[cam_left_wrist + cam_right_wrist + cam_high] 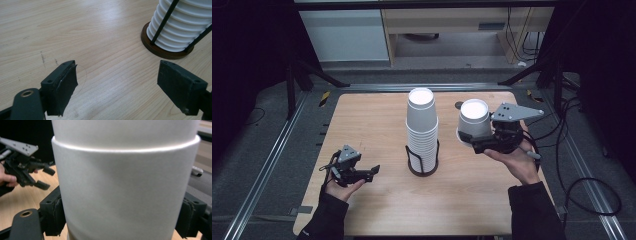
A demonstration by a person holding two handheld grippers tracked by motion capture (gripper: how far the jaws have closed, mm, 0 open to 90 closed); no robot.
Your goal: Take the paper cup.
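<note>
**A:** so what's the right gripper (473,141) got? From where I'm standing it's a white cup (474,119), upside down, right of centre in the high view.

**B:** yep, clamped on it. In the right gripper view the cup (125,187) runs from the top edge down through the middle, and the two pads sit tight against its sides, one fingertip (53,216) at lower left and the other at lower right. The cup is squarely between them, not beside them. There's a ridge line across the upper part, so it could be more than one cup nested, can't say for sure.

**A:** is it touching the table (372,120)?

**B:** can't tell. In the high view it sits just right of the stack (422,132), apart from it, no contact between them.

**A:** and the stack?

**B:** dead centre of the high view, a tall pile of white cups upside down in a holder (422,167) with a round dark base and thin black uprights. In the left gripper view it's in the upper right corner, ribbed rims showing.

**A:** left gripper (373,172)?

**B:** lower left of the high view, low over the wood, pointing toward the holder. Jaws spread wide, nothing in them. In the left gripper view you just see bare wood between the left fingertip (66,86) and the right one, with the holder's base past the right pad, well clear of it.
</note>
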